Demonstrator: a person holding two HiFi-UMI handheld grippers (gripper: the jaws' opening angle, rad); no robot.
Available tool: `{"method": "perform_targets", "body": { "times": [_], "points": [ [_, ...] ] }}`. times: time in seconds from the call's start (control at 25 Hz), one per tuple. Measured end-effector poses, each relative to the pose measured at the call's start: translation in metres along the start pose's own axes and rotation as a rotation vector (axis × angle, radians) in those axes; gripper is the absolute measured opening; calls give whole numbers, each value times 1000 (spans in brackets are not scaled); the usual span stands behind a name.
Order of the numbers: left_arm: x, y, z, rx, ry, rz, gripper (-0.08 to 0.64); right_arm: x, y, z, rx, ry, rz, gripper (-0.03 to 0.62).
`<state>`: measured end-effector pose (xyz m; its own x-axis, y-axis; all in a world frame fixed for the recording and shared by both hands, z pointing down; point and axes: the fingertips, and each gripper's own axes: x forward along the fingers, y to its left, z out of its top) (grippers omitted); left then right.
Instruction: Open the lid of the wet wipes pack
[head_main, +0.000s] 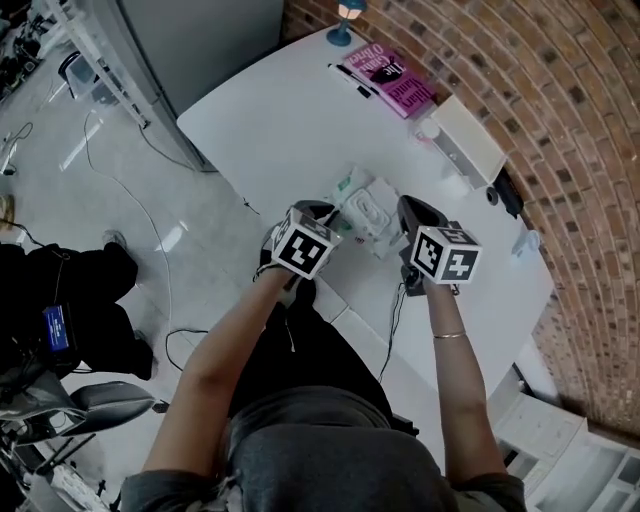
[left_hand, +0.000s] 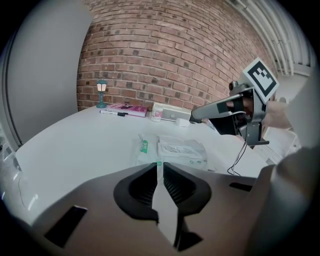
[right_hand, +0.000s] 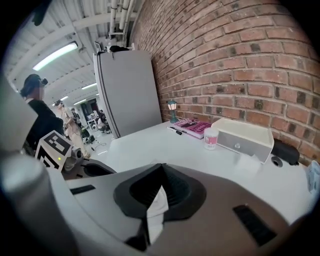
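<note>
The wet wipes pack (head_main: 368, 215) lies on the white table (head_main: 280, 120) between my two grippers. In the left gripper view the pack (left_hand: 182, 152) is pale with green print, and its oval lid lies flat on top. My left gripper (head_main: 330, 214) is at the pack's near left edge. Its jaws (left_hand: 159, 165) are closed, with a green sliver of that edge at the tips. My right gripper (head_main: 405, 207) hangs raised beside the pack's right end. It is shut with nothing in it (right_hand: 161, 167) and points past the pack across the table. It also shows in the left gripper view (left_hand: 193, 120).
A pink book (head_main: 392, 75) and a black pen (head_main: 350, 78) lie at the table's far end by a small lamp figurine (head_main: 345, 20). A white box (head_main: 468, 135) and a small cup (right_hand: 211, 138) stand along the brick wall. A cable (head_main: 395, 310) hangs over the near edge.
</note>
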<state>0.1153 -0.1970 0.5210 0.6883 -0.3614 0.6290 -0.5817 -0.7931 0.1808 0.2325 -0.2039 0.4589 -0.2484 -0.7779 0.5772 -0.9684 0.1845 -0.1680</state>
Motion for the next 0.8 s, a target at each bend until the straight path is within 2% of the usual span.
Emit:
{"method": "perform_targets", "body": {
  "times": [0.48,0.8],
  "points": [
    [-33,15,2,38,-48,55,44,-29,27,-15,109,-92,-7,8],
    [-61,25,10,-5,-134,86,38,-42,40,-29,160,-116,-19,8]
  ]
}}
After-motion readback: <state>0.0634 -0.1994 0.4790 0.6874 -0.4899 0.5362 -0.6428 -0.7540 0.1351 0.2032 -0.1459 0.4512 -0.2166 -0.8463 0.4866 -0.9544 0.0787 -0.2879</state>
